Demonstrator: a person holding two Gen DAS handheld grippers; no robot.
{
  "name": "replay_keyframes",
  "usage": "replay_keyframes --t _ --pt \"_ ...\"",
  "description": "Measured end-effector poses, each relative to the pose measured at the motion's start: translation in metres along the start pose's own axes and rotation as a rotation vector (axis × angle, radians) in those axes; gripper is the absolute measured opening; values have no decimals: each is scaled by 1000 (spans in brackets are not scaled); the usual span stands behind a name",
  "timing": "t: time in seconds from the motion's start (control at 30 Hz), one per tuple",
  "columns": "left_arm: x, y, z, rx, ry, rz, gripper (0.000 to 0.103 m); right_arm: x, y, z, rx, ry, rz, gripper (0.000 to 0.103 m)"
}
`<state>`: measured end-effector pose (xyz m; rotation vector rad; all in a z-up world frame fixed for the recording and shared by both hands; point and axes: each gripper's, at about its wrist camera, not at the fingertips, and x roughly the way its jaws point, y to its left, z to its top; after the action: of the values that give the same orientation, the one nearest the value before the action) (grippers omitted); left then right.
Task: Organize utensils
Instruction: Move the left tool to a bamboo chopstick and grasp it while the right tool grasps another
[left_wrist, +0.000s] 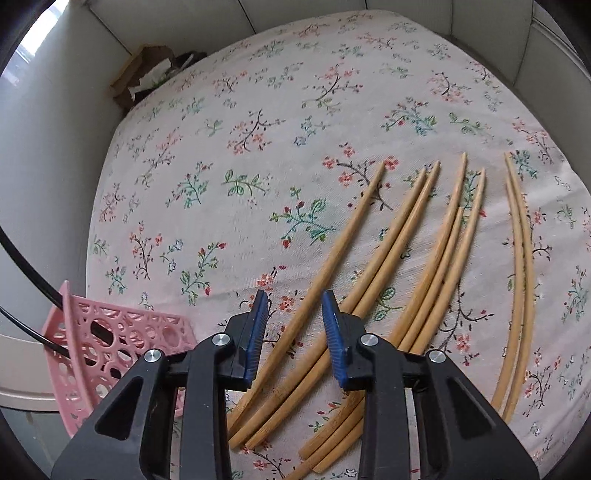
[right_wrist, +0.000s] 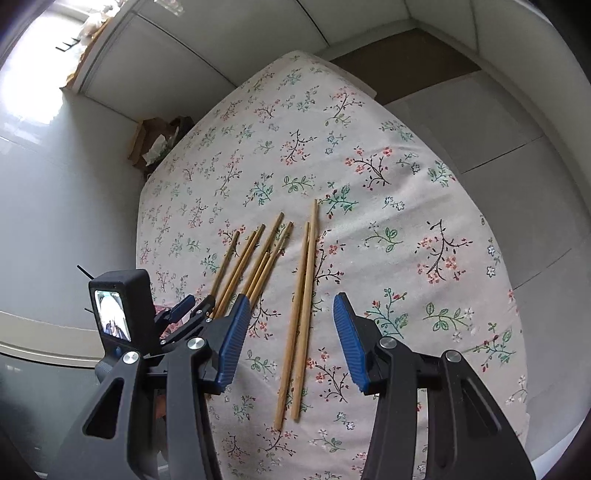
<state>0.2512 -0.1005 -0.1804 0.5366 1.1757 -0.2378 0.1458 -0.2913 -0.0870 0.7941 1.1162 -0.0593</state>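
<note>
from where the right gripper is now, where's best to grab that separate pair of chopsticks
Grip the separate pair of chopsticks near mid-length, coming straight down from above. They lie flat and side by side on the tablecloth, already between the open right gripper pads, so closing across should catch both.

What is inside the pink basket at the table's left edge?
Through the pink basket lattice, only a black cable shows, apparently passing behind it. No chopsticks are visible inside. The left hand-held gripper hides its right part, so that part stays unknown.
</note>
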Motion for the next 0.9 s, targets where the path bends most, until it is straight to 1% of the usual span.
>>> replay_keyframes --t 0.03,0.1,0.13,0.23,0.37,0.5,0.57,0.63,0.73,0.9 --pt "2 0 -1 -4 2 -3 30 0 -1 0 2 2 0 48" --pt "4 3 1 -21 5 -23 24 0 -3 0 5 3 -1 48" --pt "5 6 2 -43 24 -69 15 -1 -4 1 6 4 -1 48" --pt "4 10 0 -84 63 -113 12 -1 -5 3 3 6 -9 48" --pt "0 14 -6 -192 119 -245 9 4 -7 4 -18 23 -37 48" --pt "-5 11 -12 -255 140 -330 6 15 -13 6 -23 59 -63 48" --pt "-11 8 -14 -270 125 -353 6 20 -13 6 -34 69 -70 48" --pt "-19 7 -14 -282 101 -374 6 26 -14 7 -48 84 -79 45" --pt "-28 8 -14 -271 72 -370 6 40 -16 8 -59 118 -93 34" --pt "-36 8 -17 -264 45 -354 6 64 -15 8 -77 169 -101 31"
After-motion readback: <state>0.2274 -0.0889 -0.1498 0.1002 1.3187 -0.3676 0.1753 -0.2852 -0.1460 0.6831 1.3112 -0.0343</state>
